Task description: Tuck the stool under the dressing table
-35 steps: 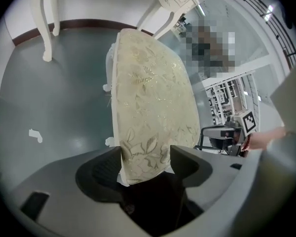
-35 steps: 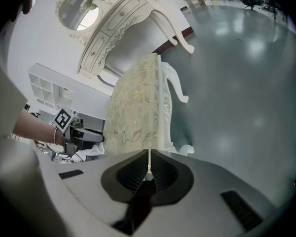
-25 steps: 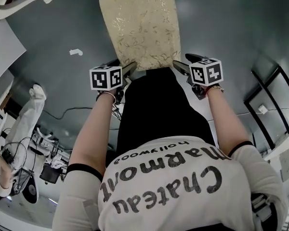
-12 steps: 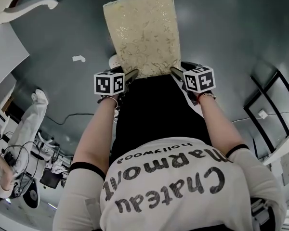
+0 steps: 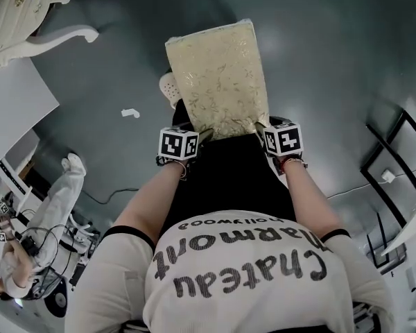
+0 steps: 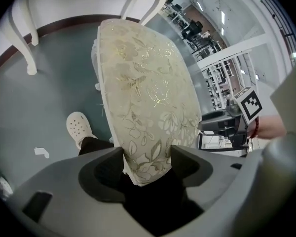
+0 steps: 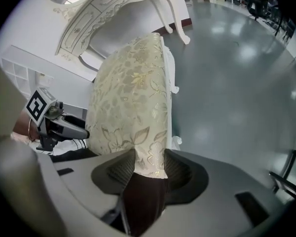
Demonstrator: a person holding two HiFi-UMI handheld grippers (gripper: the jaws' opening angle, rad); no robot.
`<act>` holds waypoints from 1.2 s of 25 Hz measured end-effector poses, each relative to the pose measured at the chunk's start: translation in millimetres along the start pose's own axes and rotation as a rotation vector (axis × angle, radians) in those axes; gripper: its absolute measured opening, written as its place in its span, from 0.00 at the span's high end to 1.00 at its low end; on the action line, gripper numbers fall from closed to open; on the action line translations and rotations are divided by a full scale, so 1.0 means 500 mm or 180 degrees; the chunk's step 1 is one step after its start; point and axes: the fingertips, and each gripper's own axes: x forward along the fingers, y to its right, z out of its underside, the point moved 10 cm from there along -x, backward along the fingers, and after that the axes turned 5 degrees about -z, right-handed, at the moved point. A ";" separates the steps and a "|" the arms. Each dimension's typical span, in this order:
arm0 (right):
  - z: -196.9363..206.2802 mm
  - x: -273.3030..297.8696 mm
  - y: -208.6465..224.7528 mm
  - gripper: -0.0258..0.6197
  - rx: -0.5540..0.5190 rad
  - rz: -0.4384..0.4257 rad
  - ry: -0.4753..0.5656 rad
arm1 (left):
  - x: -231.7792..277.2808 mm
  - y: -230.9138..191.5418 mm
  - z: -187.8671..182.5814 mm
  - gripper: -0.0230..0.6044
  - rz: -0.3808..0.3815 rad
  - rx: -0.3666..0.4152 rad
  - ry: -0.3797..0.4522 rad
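I see the stool [image 5: 218,82], a rectangular one with a padded cream seat in gold floral brocade, straight ahead of me over the glossy grey floor [image 5: 333,61], its near short edge lying between my two grippers. The left gripper [image 5: 201,136] is clenched on the seat's near left corner; in the left gripper view the dark pads [image 6: 107,168] press the fabric from both sides. The right gripper [image 5: 262,132] has the near right corner; its jaws have just been closing, and in the right gripper view the ribbed pads [image 7: 122,171] sit tight against the brocade edge. Both grippers point steeply downward. I cannot tell whether the stool's legs are resting on the floor. The white dressing table with curved carved legs [image 5: 28,19] stands at the upper left of the head view, well apart from the stool, which is not yet under it. A white perforated clog [image 5: 168,89] shows just beside the seat's left edge, and a small white scrap [image 5: 130,112] lies on the floor further left.
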 end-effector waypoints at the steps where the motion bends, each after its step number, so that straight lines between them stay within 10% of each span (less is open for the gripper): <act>1: 0.000 0.000 -0.003 0.65 0.0036 0.0038 0.0003 | -0.001 -0.002 -0.003 0.47 0.0020 0.0045 -0.0054; 12: -0.069 0.026 -0.059 0.66 0.0416 0.0319 0.0147 | -0.047 -0.113 -0.143 0.52 0.0307 0.1316 -0.0317; 30: -0.340 0.084 -0.177 0.67 0.0652 0.0281 0.0738 | -0.186 -0.315 -0.332 0.52 -0.0214 0.1030 0.0926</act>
